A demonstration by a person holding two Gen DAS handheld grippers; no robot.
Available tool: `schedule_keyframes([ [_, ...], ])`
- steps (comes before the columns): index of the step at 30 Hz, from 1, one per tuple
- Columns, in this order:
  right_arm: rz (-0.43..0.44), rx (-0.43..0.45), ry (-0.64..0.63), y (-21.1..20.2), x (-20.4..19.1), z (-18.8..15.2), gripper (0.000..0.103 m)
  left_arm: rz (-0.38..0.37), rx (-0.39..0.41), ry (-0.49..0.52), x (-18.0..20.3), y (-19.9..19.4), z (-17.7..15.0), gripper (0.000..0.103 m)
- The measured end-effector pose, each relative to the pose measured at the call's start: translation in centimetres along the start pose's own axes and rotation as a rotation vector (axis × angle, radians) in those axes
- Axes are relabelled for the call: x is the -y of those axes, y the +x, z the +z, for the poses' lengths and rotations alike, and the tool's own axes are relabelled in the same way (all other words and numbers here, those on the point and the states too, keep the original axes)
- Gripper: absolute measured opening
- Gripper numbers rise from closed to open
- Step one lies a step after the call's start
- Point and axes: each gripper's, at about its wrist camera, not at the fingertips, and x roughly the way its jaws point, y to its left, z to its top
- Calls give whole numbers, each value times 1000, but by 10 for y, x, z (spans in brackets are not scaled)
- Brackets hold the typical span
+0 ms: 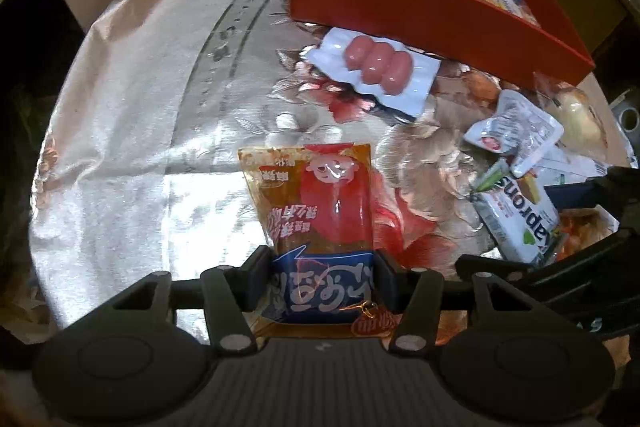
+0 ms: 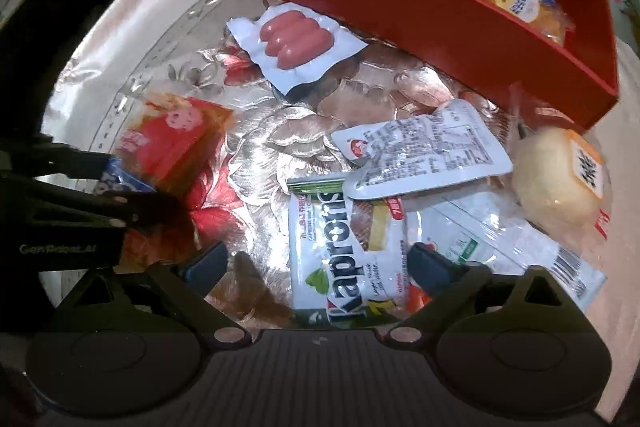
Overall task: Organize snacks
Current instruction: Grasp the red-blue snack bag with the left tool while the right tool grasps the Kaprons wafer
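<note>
A shiny floral tablecloth (image 1: 120, 131) covers the round table, where a red box (image 1: 420, 7) already holding wrapped snacks stands at the far edge. At left, the left gripper (image 1: 320, 279) is clamped on a red-and-blue snack packet (image 1: 316, 195), near a sausage pack (image 1: 376, 67). At right, the right gripper (image 2: 316, 263) sits spread wide around a Kaprons packet (image 2: 344, 255), beside a white pouch (image 2: 428, 155) and a pale bun (image 2: 556, 183).
</note>
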Motion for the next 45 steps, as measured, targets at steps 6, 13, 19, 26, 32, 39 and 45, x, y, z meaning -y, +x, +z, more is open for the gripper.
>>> schedule_keyframes([
  [6,24,38,81,-1,7,-2,103,23,16,32,4,2,-1,51],
  [13,-40,75,-5,0,-3,-9,102,85,43,79,12,4,-3,53],
  [19,-119,50,-108,-7,-19,-15,75,69,17,63,9,0,-9,48],
  [26,-57,36,-18,-19,-8,-34,65,31,-8,55,11,-7,-25,47],
  [32,-44,27,7,-21,-10,-48,66,38,-12,92,17,-9,-32,48],
  [39,-58,33,23,-13,-10,-41,93,101,16,128,19,-3,-28,62],
  [45,-85,17,-43,-1,-22,-43,103,112,13,85,7,3,-27,81],
])
